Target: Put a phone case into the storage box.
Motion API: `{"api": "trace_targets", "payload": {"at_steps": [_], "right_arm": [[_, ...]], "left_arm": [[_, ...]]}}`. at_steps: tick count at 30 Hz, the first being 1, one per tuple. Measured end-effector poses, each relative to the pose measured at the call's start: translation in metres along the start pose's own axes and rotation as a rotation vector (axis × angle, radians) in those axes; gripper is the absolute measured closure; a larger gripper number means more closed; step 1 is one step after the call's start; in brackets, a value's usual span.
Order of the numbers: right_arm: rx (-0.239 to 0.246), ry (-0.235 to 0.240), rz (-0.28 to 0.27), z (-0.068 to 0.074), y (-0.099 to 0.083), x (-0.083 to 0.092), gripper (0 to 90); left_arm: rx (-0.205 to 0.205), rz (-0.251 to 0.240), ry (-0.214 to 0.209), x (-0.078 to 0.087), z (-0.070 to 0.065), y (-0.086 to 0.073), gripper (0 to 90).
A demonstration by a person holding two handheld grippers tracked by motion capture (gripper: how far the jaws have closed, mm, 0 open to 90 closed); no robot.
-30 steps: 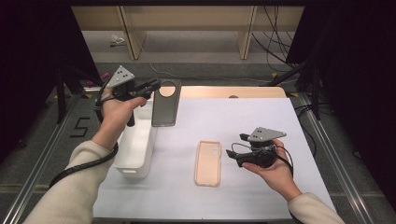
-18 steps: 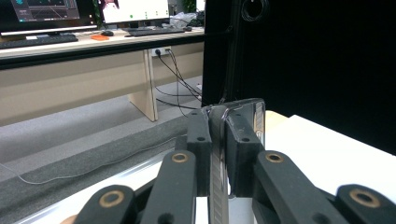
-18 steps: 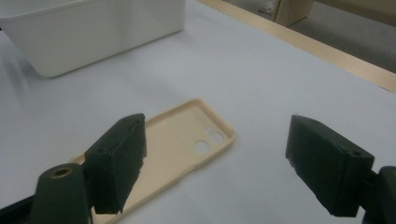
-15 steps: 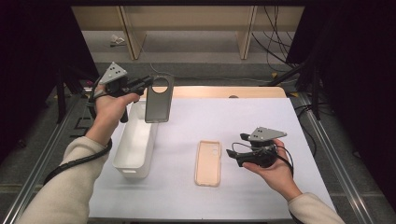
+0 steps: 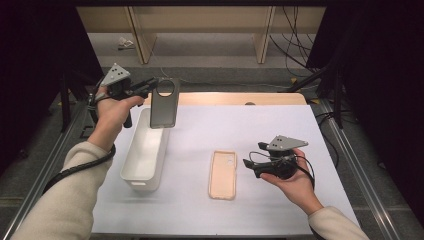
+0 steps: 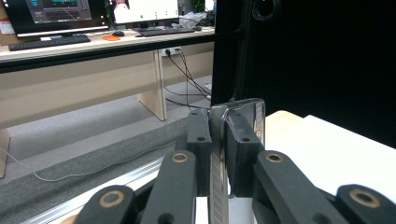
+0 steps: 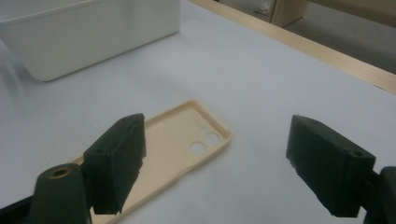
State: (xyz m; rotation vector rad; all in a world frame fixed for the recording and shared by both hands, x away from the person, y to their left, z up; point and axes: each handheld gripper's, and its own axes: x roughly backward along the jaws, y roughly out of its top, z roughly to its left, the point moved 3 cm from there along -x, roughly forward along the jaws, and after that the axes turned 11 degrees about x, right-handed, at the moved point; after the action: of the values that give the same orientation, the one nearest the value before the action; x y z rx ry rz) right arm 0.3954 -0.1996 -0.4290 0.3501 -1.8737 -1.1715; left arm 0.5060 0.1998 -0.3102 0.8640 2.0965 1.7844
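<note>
left forearm reaching up from the near left corner, sleeve pale, wrist bent so the left gripper points right over the far left of the bench. fingers pinched narrow on the top edge of a dark phone case, gripped edge-on in the left gripper view. case hanging upright in the air, camera ring at the top, lower end just above the far end of the white bin; touching the bin or not, cannot tell.

right hand resting low at the near right, palm up under the right gripper, forearm coming in from the near right corner. gripper aimed left, fingers spread wide and holding nothing, hovering just above the white bench cover.

beige phone case lying flat, open side up, between the bin and the right gripper, just left of the open fingers; in the right gripper view camera holes at its far end, left finger overlapping its near edge. bin long and narrow, standing well left of the beige case.
</note>
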Motion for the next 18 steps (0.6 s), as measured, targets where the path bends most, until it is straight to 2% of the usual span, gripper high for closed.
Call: {"api": "trace_targets", "payload": {"at_steps": [18], "right_arm": [[-0.009,-0.002,-0.002,-0.001,-0.001,-0.001,20.5]], "left_arm": [[0.001,-0.004,0.023,-0.001,0.012,0.006,81.5]]}}
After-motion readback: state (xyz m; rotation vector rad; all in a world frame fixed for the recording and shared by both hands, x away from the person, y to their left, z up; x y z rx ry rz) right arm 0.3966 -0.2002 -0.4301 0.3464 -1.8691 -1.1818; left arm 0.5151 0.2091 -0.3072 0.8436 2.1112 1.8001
